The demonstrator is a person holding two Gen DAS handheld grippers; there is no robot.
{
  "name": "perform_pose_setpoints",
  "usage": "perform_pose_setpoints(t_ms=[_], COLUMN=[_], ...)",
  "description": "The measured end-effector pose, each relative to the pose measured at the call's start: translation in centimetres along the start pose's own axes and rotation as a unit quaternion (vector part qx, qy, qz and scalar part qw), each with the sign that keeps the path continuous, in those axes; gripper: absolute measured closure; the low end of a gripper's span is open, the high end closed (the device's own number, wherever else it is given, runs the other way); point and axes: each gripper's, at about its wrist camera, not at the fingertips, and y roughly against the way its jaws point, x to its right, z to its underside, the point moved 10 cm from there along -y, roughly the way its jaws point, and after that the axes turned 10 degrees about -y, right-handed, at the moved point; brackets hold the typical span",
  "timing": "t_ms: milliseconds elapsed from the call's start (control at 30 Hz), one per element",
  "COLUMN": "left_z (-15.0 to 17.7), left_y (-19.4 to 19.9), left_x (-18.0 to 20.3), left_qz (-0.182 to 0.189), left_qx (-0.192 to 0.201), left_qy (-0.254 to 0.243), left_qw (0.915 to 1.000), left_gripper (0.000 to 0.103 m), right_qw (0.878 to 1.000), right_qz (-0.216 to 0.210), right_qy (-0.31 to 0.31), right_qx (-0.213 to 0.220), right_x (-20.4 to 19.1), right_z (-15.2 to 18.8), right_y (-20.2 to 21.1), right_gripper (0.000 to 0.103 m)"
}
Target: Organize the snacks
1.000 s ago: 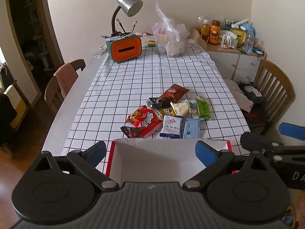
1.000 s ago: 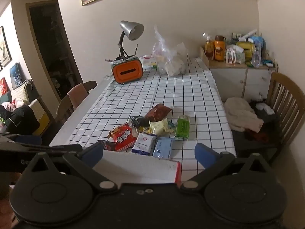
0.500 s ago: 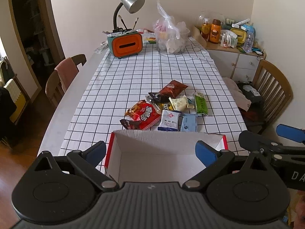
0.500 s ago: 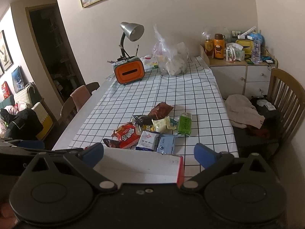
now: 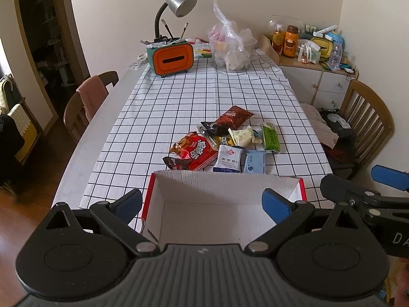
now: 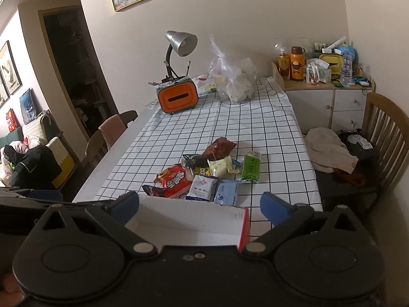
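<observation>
Green packet point(image 5: 270, 137) lies lengthwise (pointing away) beyond box point(image 5: 219, 184).

mixed snack packets point(image 5: 220, 140) lie clustered just beyond the empty white box point(image 5: 217, 204).

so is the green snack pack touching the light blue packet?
Apart. The right wrist view shows the green snack pack lying past the light blue packet, with a strip of checked tablecloth between them.

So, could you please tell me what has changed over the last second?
Both views have risen and pulled back a little, showing more of the white box. Nothing was gripped or released: the left hand-held gripper and right hand-held gripper stay open, and the snack pile lies unmoved.
</observation>
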Motion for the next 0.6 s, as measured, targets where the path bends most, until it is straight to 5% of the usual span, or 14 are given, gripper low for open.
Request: perform_pose_setpoints(t_ms=[600], left_z=[0.06], left_y=[0.5], left_x=[0.73], left_qz=[0.011], left_qx=[0.011], left_qy=[-0.007], left_qw=[0.9999], left_gripper=[0.003], right_qw=[1.0], right_qz=[0.007], right_qy=[-0.003], right_qx=[0.01], right_x=[0.16], right_z=[0.01], right_y=[0.75], right_gripper=[0.002])
